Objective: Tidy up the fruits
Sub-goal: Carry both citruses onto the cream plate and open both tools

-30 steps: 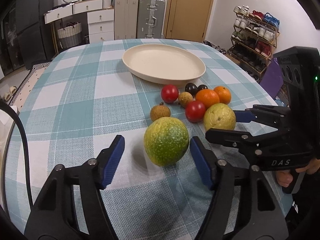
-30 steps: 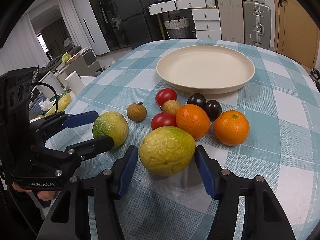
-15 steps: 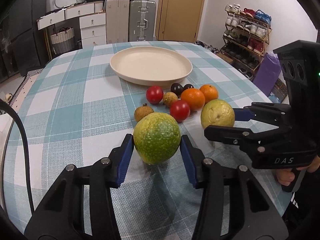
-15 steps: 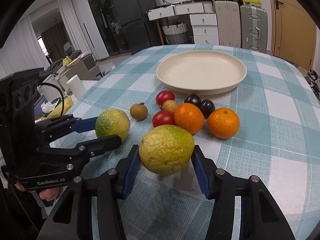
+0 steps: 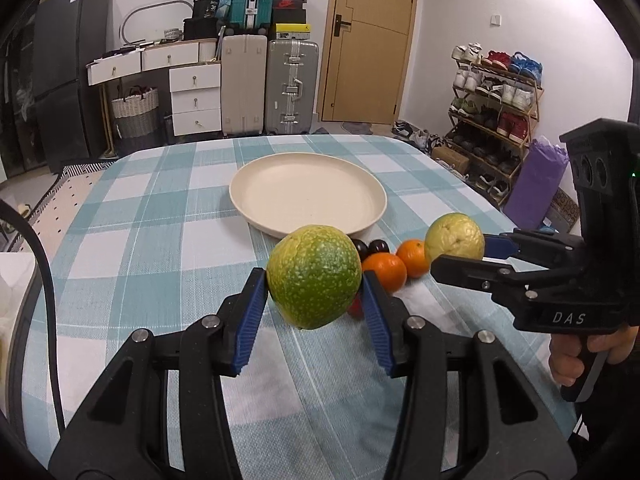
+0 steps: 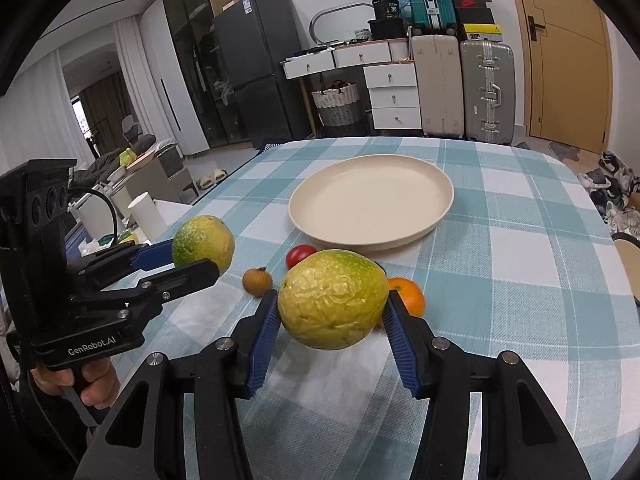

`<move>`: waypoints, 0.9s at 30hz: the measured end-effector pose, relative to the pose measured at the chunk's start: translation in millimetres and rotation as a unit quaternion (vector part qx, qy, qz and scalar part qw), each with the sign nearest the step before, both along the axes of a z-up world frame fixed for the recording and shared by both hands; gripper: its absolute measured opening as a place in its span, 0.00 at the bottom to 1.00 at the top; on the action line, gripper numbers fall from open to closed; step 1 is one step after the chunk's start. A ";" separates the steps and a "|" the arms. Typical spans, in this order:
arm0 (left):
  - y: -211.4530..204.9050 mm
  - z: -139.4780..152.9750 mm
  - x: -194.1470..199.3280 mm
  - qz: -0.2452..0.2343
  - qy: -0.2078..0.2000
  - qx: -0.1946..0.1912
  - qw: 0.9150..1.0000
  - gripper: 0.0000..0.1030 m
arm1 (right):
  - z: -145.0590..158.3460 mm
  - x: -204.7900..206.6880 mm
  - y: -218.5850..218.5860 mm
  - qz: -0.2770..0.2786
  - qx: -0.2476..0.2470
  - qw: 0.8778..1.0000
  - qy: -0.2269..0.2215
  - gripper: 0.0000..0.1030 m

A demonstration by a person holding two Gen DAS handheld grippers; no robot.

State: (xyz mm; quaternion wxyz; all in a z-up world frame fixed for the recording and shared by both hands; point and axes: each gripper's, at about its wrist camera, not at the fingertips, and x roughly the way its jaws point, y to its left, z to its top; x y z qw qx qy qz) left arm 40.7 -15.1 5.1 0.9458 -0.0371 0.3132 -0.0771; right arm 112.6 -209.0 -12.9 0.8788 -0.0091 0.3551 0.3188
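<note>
Two handheld grippers, the left gripper (image 5: 314,304) grasping a green citrus fruit (image 5: 314,276) and the right gripper (image 6: 332,328) a yellow one (image 6: 334,304), apparently lifted off the desk (image 5: 160,240), while the cream plate (image 5: 308,196) sits empty and smaller fruits wait.

Teal-checked tablecloth (image 5: 160,240), cream plate (image 5: 308,196)

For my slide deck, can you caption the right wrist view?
Right gripper shut on a yellow-green citrus fruit, lifted before the empty cream plate.
</note>
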 end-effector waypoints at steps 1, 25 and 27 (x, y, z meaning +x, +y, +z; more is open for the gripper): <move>0.8 0.1 3.4 0.002 0.001 0.001 1.000 0.43 | 0.4 2.4 0.0 -0.002 0.001 1.000 0.000 0.51; -1.8 0.8 89.7 0.012 0.006 0.004 1.000 0.43 | 9.6 62.8 5.7 -0.037 0.017 0.999 0.009 0.51; -3.5 1.1 96.9 0.012 0.004 0.010 1.000 0.43 | 7.3 69.0 5.6 -0.040 0.019 0.999 0.015 0.51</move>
